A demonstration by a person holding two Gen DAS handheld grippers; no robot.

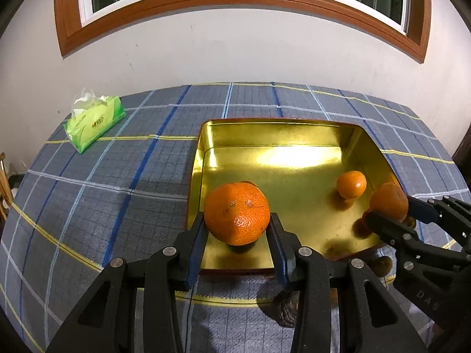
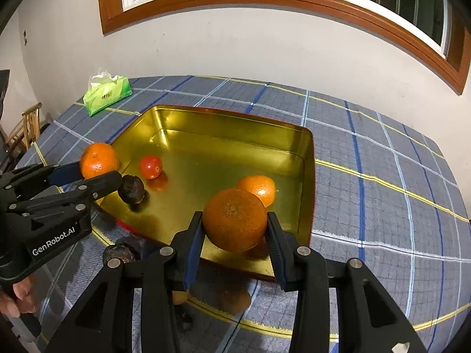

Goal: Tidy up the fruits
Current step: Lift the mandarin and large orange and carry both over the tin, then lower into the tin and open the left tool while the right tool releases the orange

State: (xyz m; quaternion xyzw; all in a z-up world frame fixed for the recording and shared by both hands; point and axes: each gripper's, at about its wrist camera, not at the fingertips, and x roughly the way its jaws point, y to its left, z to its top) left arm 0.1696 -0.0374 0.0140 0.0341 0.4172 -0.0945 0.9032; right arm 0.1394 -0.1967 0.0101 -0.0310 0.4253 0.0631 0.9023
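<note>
A shiny gold tray (image 1: pixel 279 122) (image 2: pixel 229 113) sits on the plaid tablecloth. My left gripper (image 1: pixel 238 220) is shut on a large orange (image 1: pixel 237 214) above the tray's near left corner. It also shows at the left of the right wrist view as the left gripper (image 2: pixel 98 172) with that orange (image 2: pixel 98 160). My right gripper (image 2: pixel 234 217) is shut on another orange (image 2: pixel 234 220) over the tray's near right part. From the left wrist camera, the right gripper (image 1: pixel 388 209) holds this second orange (image 1: pixel 388 201). In the tray lie a small orange (image 1: pixel 351 184) (image 2: pixel 259 189), a red tomato (image 2: pixel 150 166) and a dark round fruit (image 2: pixel 131 189).
Another dark fruit (image 2: pixel 117 253) lies on the cloth just in front of the tray, and orange fruits (image 2: pixel 235 300) lie under my right gripper. A green tissue pack (image 1: pixel 94 123) (image 2: pixel 107 94) rests at the far left. A wooden chair (image 2: pixel 26 126) stands beyond the table's left edge. A wall runs behind.
</note>
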